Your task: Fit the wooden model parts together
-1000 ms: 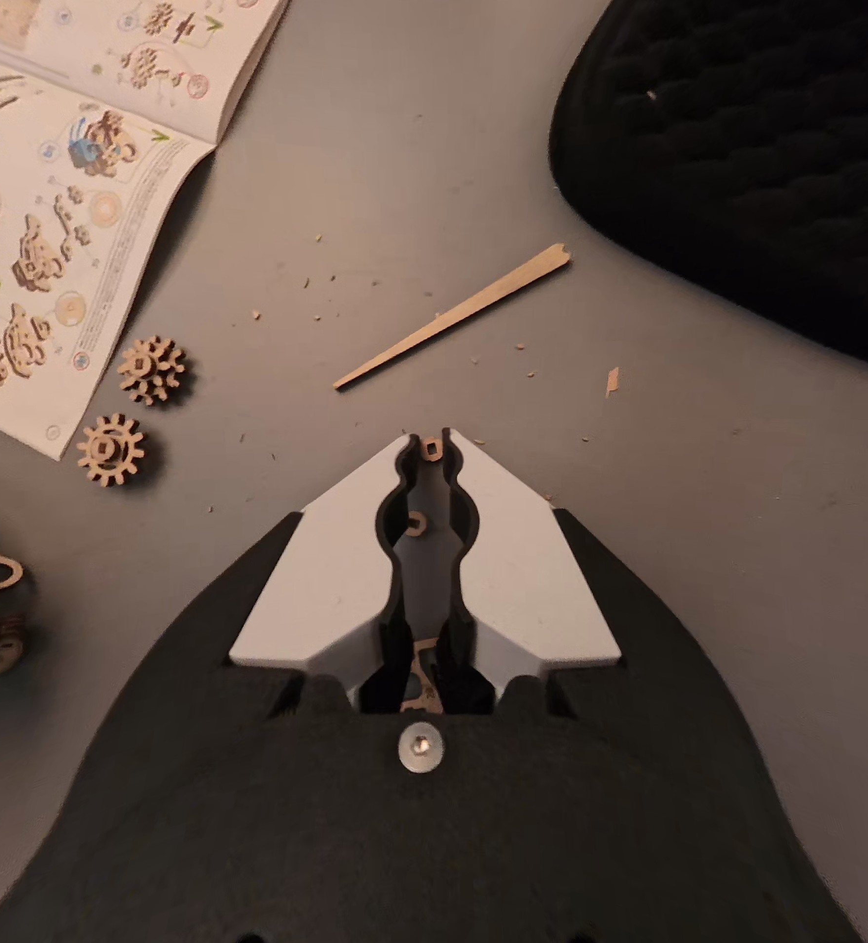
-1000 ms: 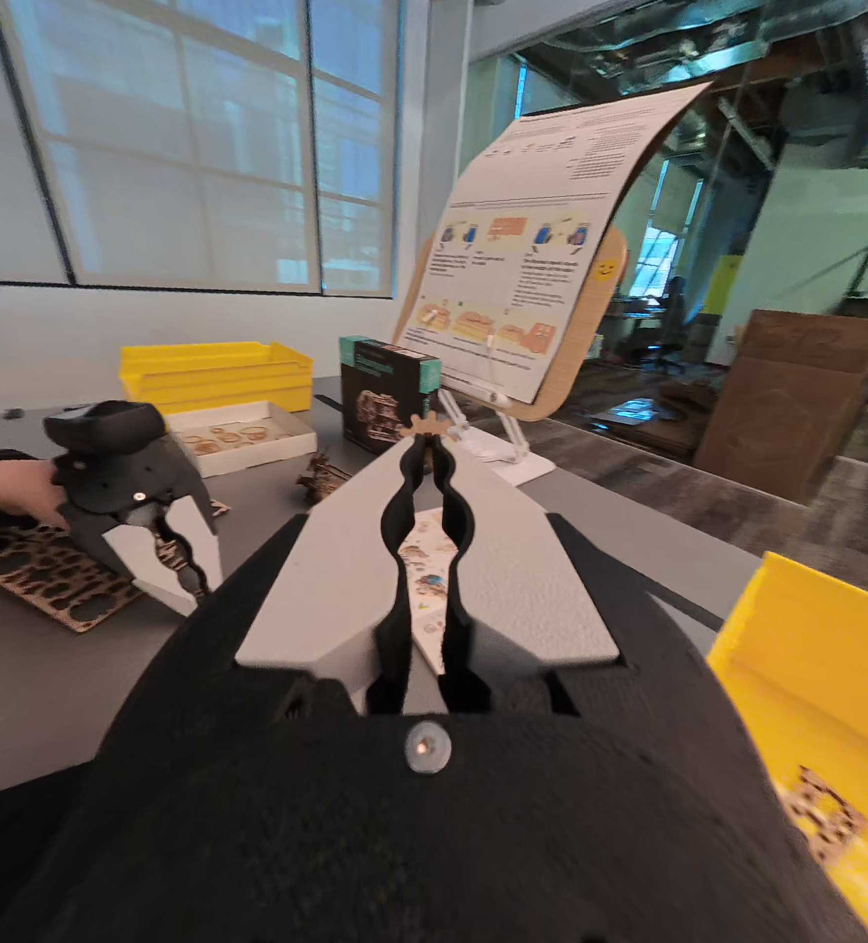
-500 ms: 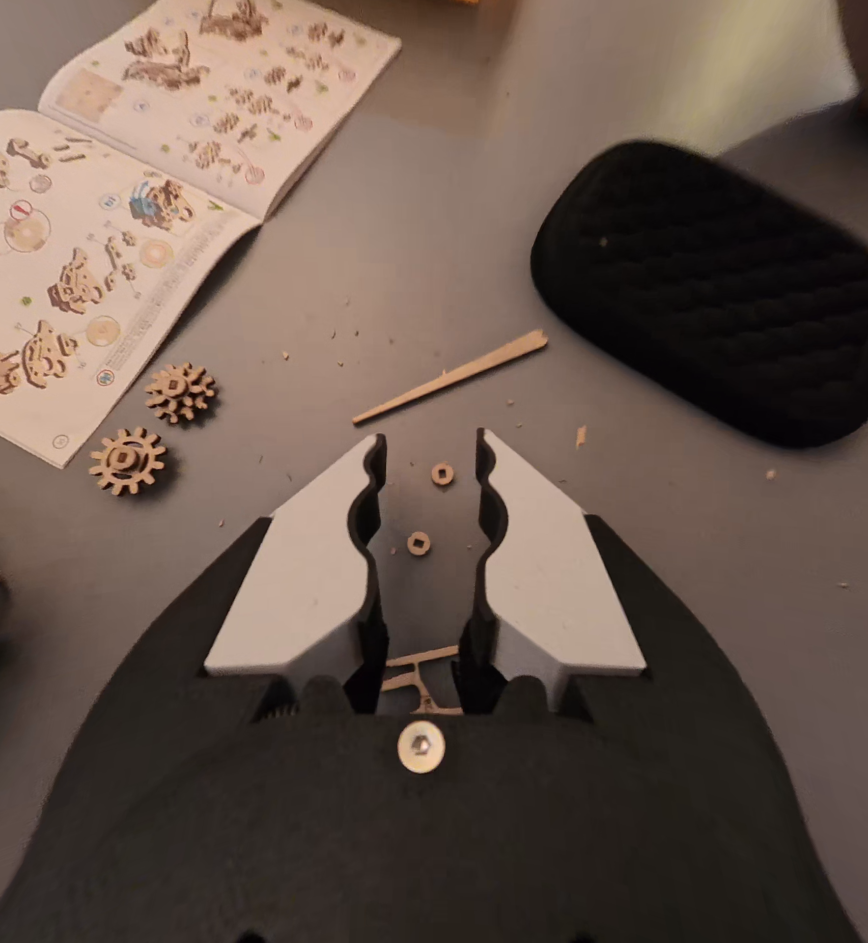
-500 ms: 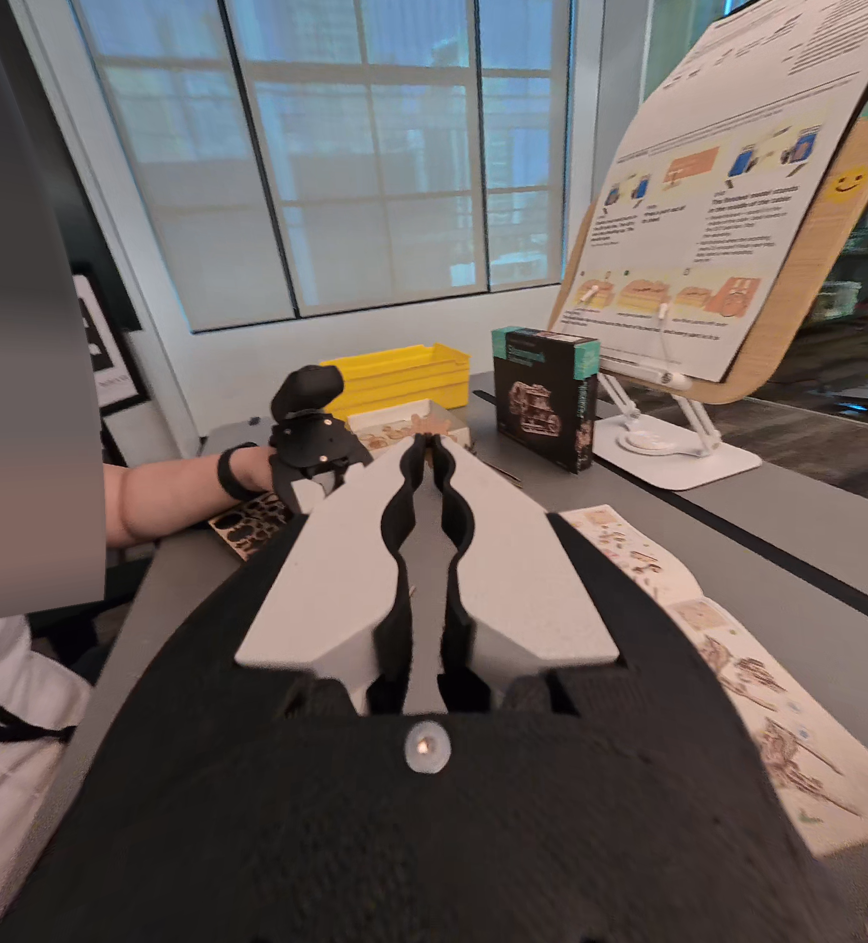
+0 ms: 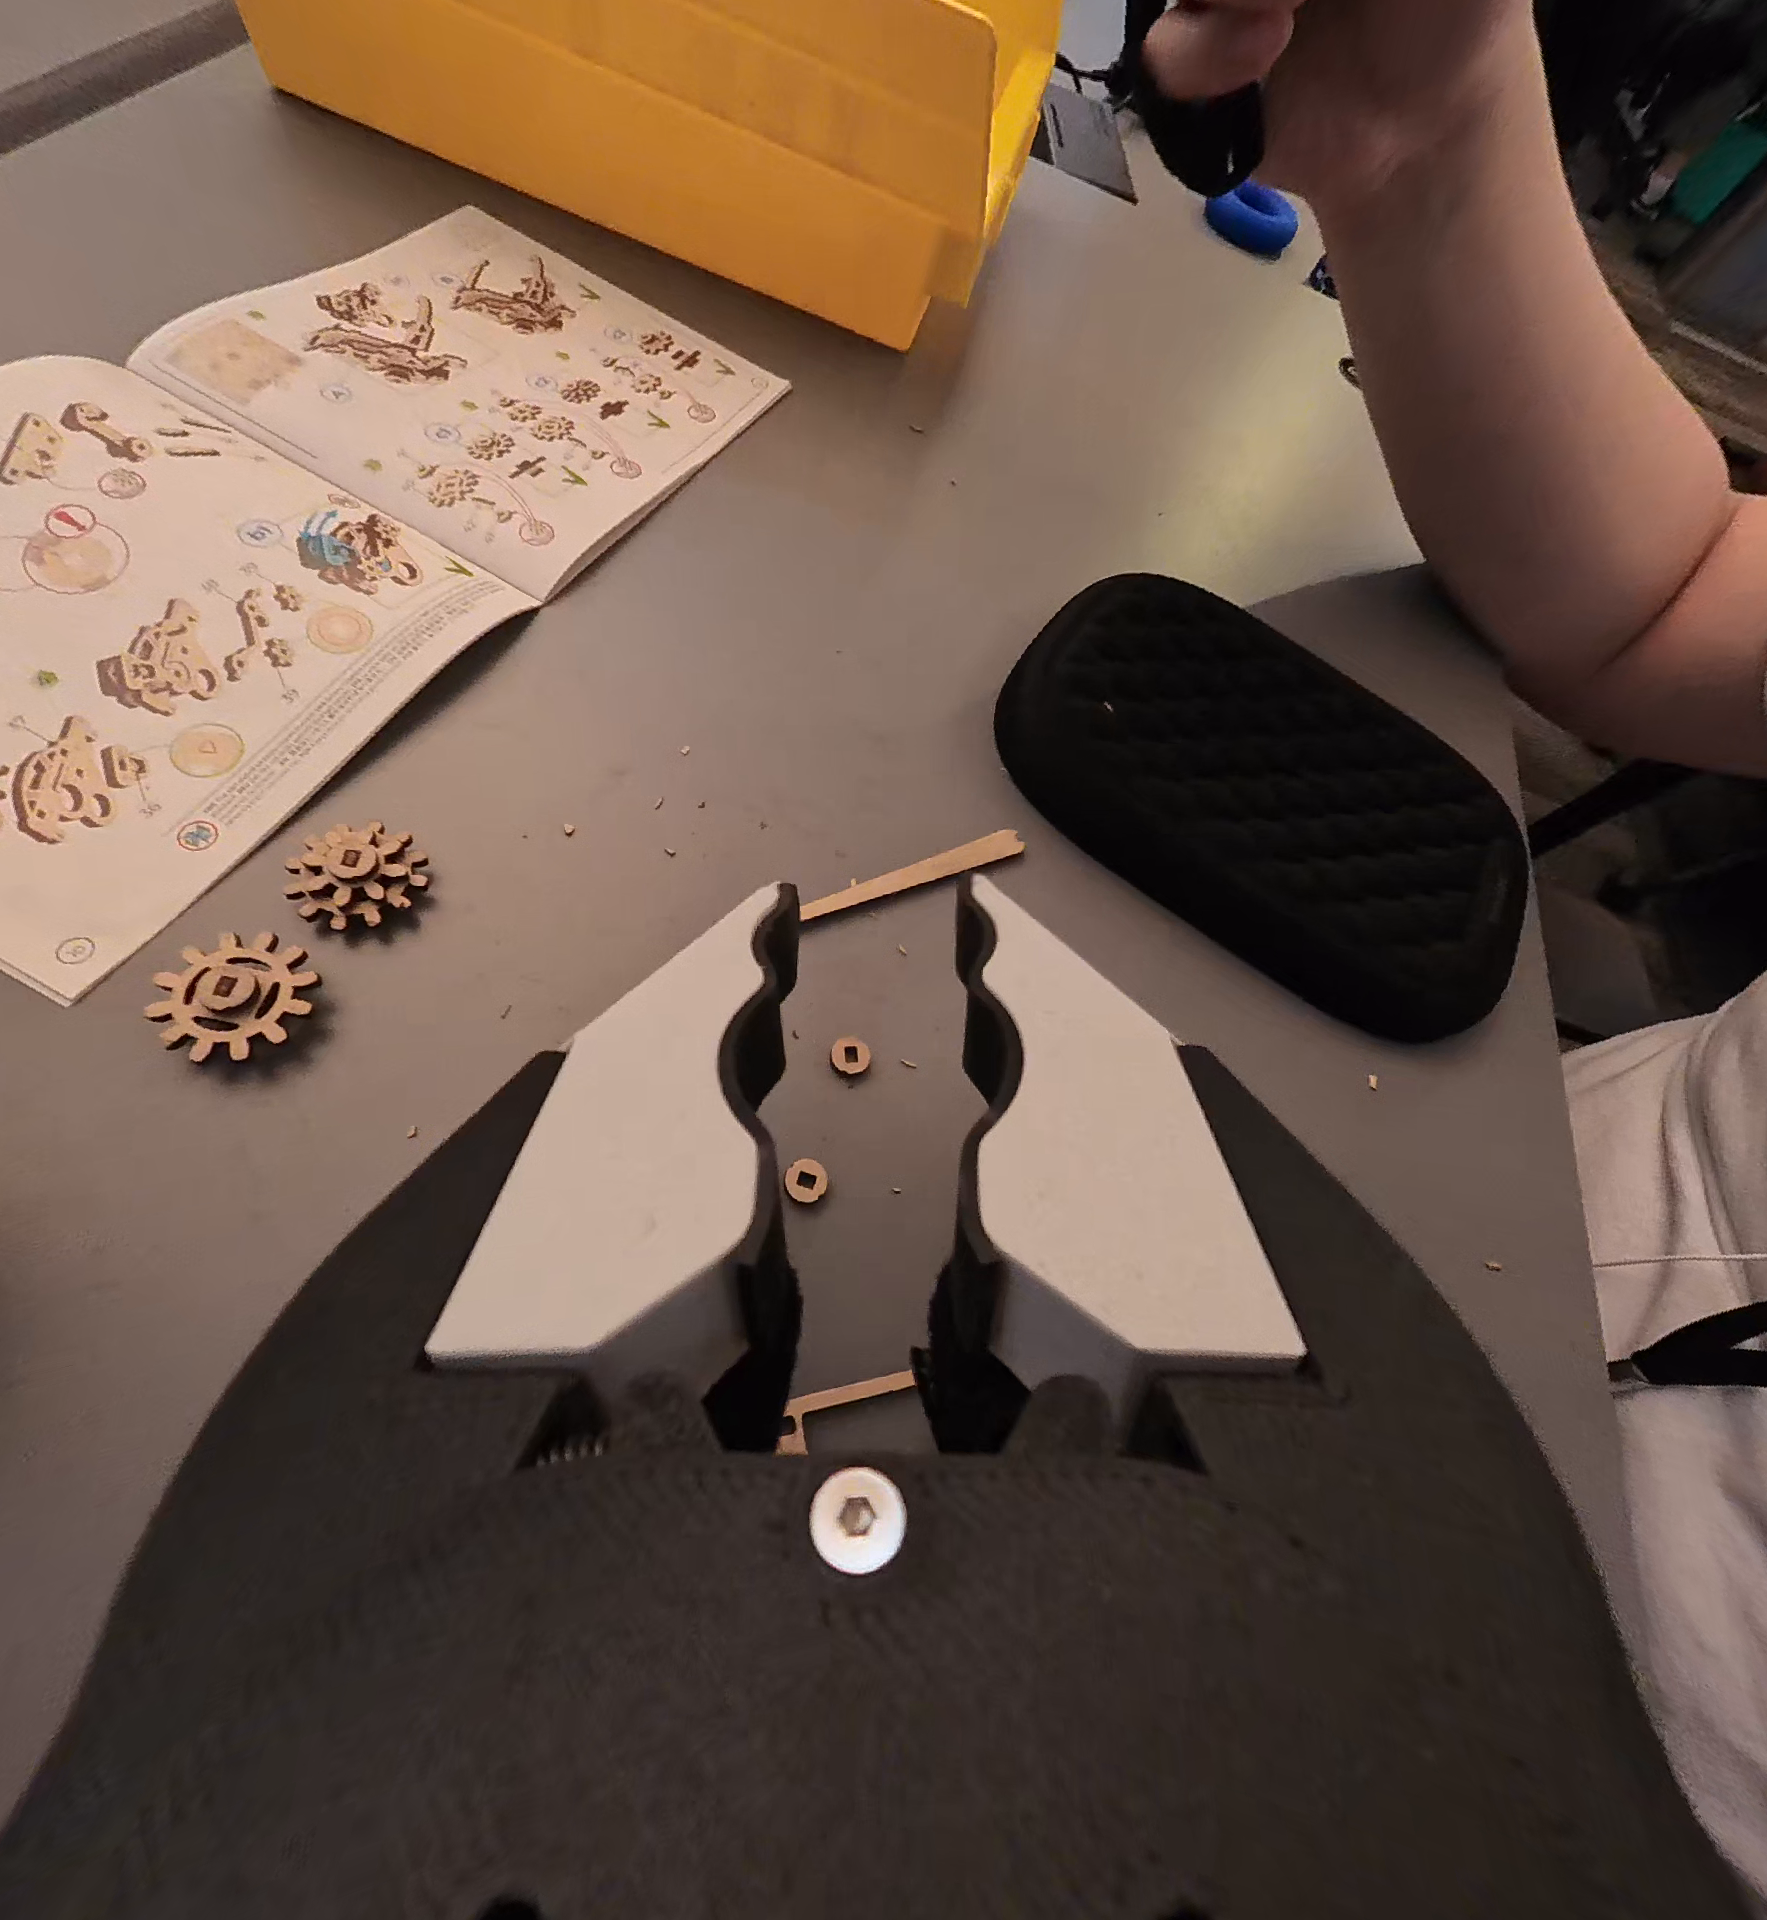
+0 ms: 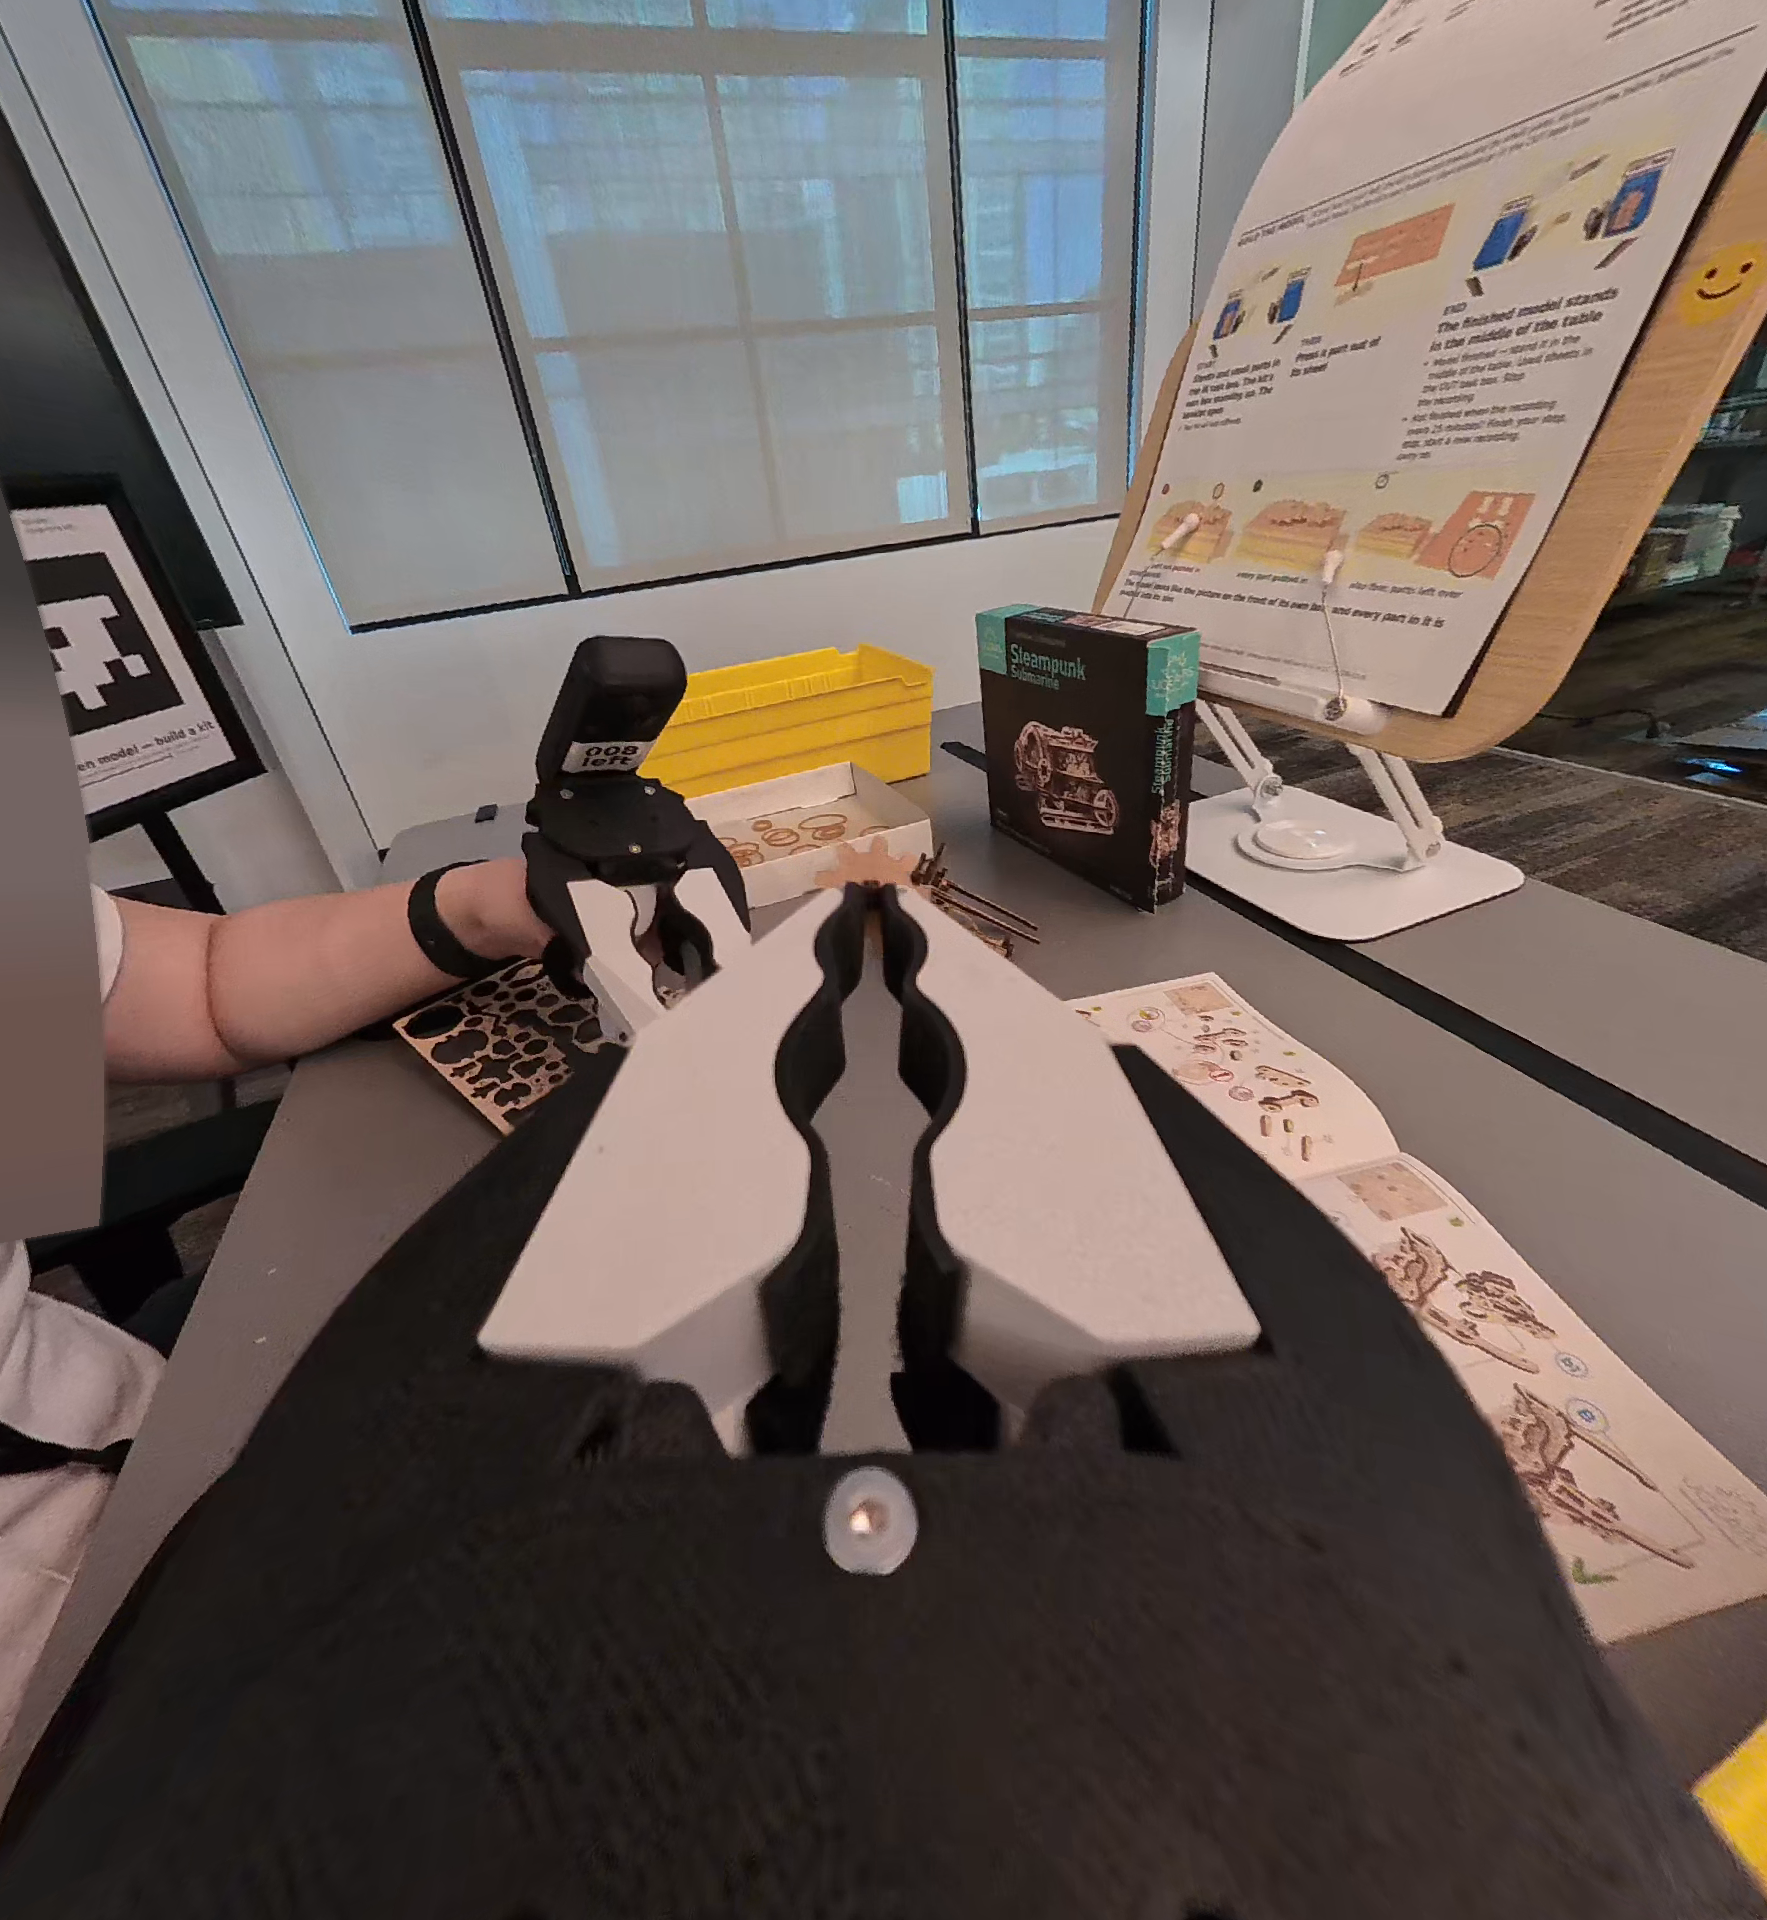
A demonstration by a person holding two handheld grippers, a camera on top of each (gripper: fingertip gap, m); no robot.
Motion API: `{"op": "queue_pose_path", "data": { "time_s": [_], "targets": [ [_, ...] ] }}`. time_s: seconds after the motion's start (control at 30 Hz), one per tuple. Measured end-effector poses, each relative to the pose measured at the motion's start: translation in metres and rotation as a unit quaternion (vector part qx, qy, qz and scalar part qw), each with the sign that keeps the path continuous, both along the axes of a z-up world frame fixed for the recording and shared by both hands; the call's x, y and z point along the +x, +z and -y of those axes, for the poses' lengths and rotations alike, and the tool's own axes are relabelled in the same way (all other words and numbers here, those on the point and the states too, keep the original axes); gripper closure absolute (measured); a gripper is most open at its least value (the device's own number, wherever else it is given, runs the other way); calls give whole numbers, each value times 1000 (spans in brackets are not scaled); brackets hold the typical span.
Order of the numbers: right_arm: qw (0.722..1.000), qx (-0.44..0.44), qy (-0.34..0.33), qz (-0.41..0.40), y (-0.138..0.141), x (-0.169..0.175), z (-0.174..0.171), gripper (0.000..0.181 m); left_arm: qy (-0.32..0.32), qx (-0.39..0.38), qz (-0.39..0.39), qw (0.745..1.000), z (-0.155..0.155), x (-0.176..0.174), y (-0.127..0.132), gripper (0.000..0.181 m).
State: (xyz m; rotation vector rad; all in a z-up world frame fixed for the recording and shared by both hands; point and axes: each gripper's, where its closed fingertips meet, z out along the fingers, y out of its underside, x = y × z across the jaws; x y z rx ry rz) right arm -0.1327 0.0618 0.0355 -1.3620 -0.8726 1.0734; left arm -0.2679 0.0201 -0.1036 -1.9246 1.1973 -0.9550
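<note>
L tool (image 5: pixel 871 904) now spread & lifted off the worktop (image 5: pixel 858 582); a sec ago it pinched a small washer (image 5: pixel 850 1056), which now lies loose below beside a second washer (image 5: pixel 807 1181). R tool (image 6: pixel 866 896) pressed together on a small gear (image 6: pixel 863 864), held up in the air. Two more gears (image 5: pixel 233 995) sit by the booklet (image 5: pixel 235 540). Reads as a dropped or released pick; washer needs re-grasping before fitting.
</note>
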Motion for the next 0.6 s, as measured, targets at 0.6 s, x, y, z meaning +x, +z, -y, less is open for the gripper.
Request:
{"op": "queue_pose_path", "data": {
  "time_s": [0.6],
  "targets": [
    [999, 29, -29, 7, 0, 4, -6, 180, 18, 24, 26, 999, -7, -3, 13, 163]
  ]
}}
